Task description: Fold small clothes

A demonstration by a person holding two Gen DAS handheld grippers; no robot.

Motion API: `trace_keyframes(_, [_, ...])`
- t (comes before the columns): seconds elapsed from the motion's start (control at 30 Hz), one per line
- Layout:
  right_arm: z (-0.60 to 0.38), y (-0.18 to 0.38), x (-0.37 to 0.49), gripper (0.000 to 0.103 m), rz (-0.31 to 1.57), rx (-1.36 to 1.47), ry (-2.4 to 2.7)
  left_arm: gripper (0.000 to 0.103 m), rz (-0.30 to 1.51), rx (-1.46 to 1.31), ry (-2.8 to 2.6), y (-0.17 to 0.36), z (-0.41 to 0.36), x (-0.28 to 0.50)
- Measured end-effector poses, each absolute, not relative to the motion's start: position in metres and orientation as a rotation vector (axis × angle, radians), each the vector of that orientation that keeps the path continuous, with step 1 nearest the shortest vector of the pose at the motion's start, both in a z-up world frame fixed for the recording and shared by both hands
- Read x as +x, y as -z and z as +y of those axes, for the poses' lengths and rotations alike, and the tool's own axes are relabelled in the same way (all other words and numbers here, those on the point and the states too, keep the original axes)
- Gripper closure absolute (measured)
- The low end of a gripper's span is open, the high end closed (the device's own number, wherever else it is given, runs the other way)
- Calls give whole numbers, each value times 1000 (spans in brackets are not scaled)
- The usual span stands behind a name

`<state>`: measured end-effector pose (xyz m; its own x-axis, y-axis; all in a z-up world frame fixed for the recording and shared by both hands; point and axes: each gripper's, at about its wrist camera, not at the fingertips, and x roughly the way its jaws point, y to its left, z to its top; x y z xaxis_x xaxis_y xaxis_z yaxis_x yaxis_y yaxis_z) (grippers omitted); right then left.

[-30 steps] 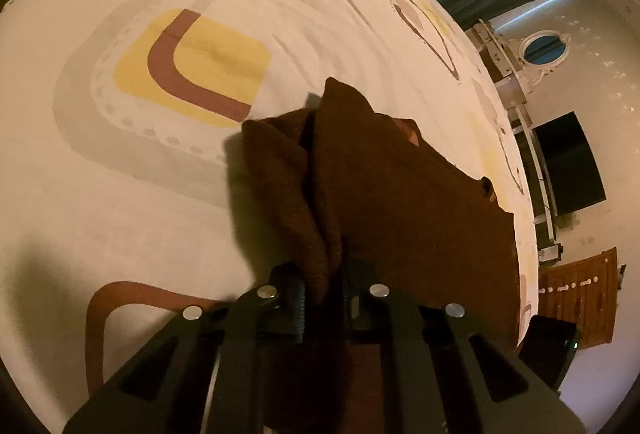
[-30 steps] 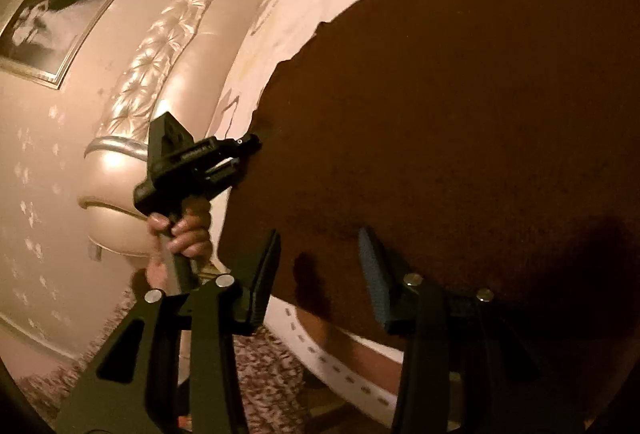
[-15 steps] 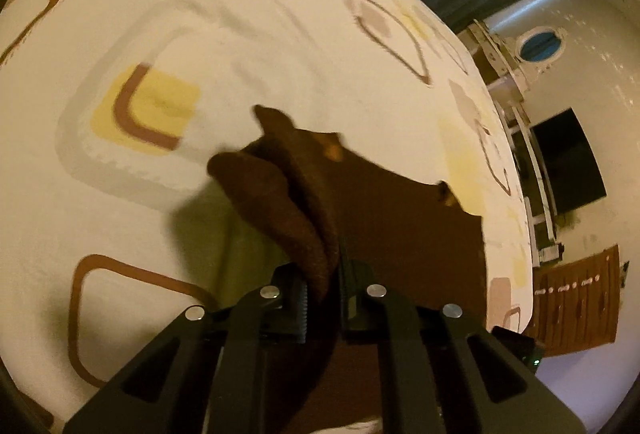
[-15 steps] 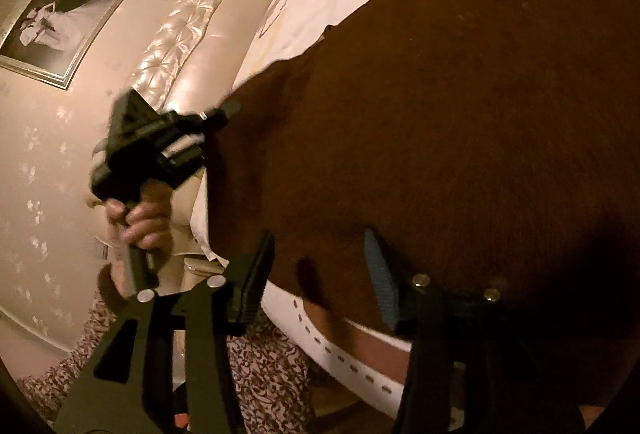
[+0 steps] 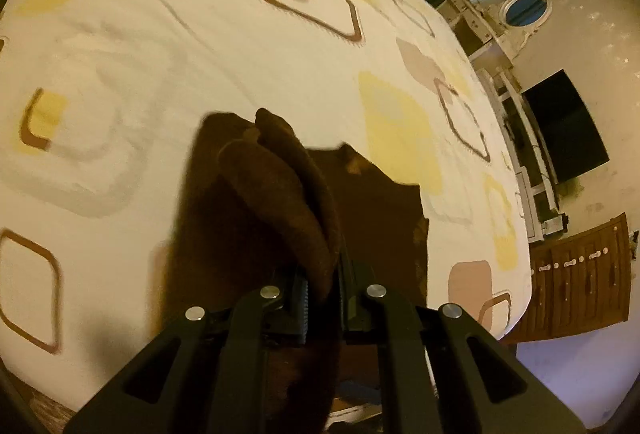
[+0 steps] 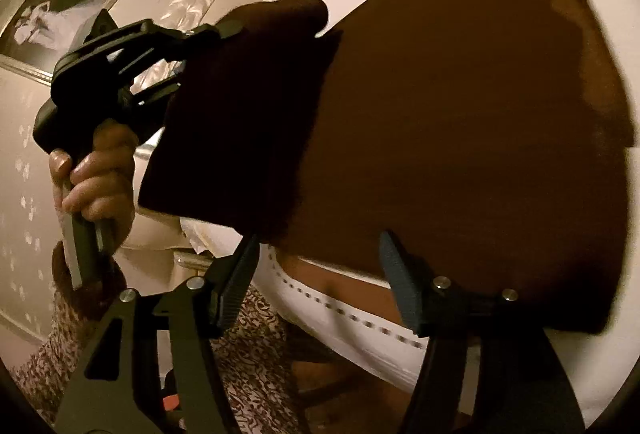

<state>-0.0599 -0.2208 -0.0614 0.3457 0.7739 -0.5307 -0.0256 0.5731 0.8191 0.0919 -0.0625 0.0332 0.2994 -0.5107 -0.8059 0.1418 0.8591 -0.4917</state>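
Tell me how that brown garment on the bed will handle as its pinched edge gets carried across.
The brown garment is probably floppy: the part pinched in the left gripper bunches into soft folds and the lifted flap sags. Its fuzzy, thick-looking weave suggests it won't slip from the pads easily. It likely drapes flat when released, as the rest lies flat on the bedsheet.

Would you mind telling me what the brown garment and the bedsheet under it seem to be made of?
The brown garment looks like soft fleece or knit: matte, fuzzy nap, thick rounded folds. The bedsheet looks like smooth woven cotton, matte, with fine creases and a printed pattern; neither fibre is certain.
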Motion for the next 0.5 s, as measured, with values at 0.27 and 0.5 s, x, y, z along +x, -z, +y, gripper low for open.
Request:
trace_keyframes(0.27, [-261,59,-67,41,1077,852,-549,92,1239,-225,410,6,-144,70])
trace_keyframes(0.5, [-298,61,-80,41,1040,920,-505,91,1259,-254,414,23,-168,59])
